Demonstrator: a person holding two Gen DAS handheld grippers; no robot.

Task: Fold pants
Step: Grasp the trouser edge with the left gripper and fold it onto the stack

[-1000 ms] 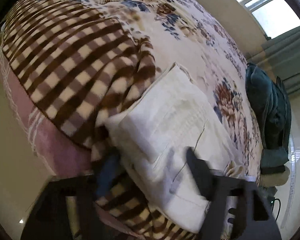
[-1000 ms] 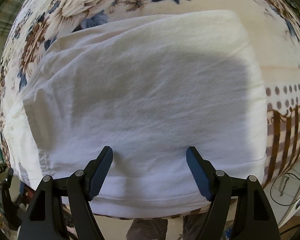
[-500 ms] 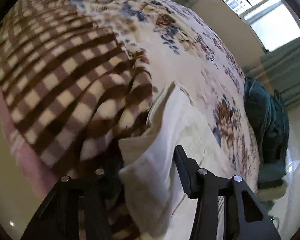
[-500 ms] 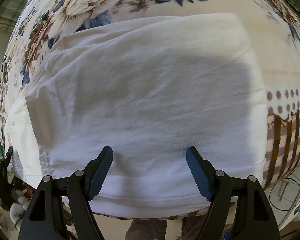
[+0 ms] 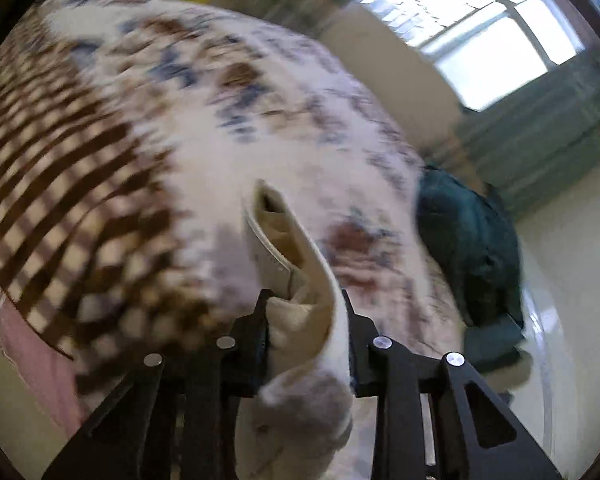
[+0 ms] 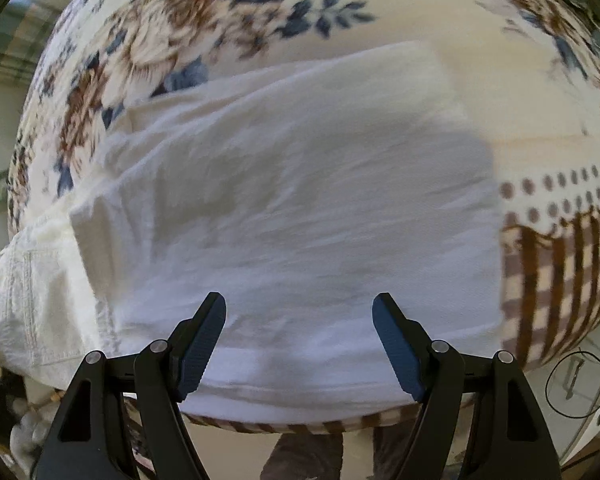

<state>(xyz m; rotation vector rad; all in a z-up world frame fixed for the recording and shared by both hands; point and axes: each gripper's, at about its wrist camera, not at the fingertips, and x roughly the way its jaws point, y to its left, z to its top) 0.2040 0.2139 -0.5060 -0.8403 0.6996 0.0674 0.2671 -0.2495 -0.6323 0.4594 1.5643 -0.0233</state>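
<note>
- We work over a bed [image 6: 440, 20] with a floral cover; we place everything by that bed.
- The pants [image 6: 300, 208], white and already folded into a broad slab, lie on the bed at its near edge, partly over the brown checked blanket [image 6: 560, 280] that hangs off that edge.
- A dark green bundle [image 5: 472, 248] sits on the far side of the bed, under the window, well apart from the pants.
- Our left gripper [image 5: 306, 340] has just been closing, and its jaws now pinch one end of the pants [image 5: 300, 280]; the cloth rises between the jaws as a raised, curled flap, lifted off the bed.
- Our right gripper [image 6: 300, 340] hangs over the near hem of the pants with its jaws spread wide; the hem lies under and between them, but the pads press on nothing.
- Risk, as we judge it: the left pinch may hold only the top layers, since the flap gapes open, so the lower layers could drop away and spoil the fold as we carry it over.
- Risk: the pants overhang the bed edge, so a pull from one end alone could drag the slab towards the floor; the right gripper holds nothing to stop that.
- Risk: the left view is blurred by quick motion, so a fast swing could shake the cloth loose.
- Risk: the blanket lies just beside the pinched end, and we cannot tell whether any of it is caught in the jaws.
</note>
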